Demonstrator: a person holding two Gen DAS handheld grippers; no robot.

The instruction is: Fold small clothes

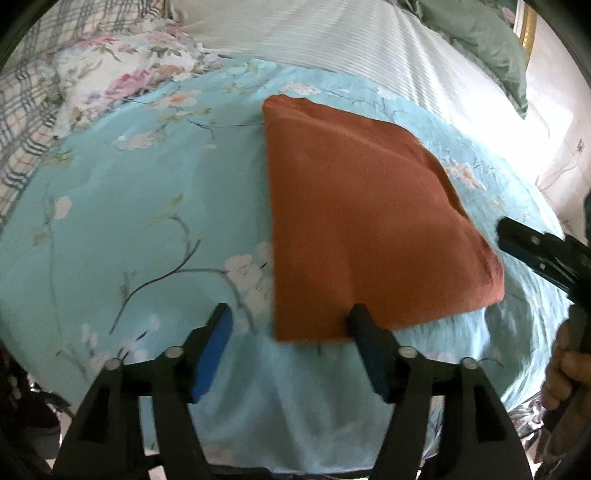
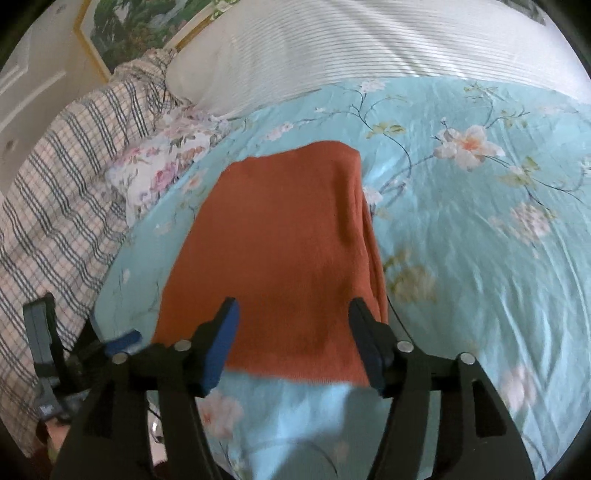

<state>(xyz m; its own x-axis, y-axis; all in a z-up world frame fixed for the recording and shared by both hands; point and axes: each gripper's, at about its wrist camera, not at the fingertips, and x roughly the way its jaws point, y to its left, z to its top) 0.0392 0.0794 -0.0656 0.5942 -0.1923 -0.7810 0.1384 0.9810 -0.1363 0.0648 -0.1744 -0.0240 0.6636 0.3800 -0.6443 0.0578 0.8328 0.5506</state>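
A rust-orange garment lies folded into a flat rectangle on the light blue floral bedspread. It also shows in the right wrist view. My left gripper is open and empty, just short of the garment's near edge, with its right finger over the lower left corner. My right gripper is open and empty, its fingers on either side of the garment's near edge. The right gripper also shows at the right edge of the left wrist view. The left gripper shows at the lower left of the right wrist view.
A white striped pillow and a green pillow lie at the head of the bed. A floral cushion and a plaid blanket lie beside the bedspread. A framed picture hangs on the wall.
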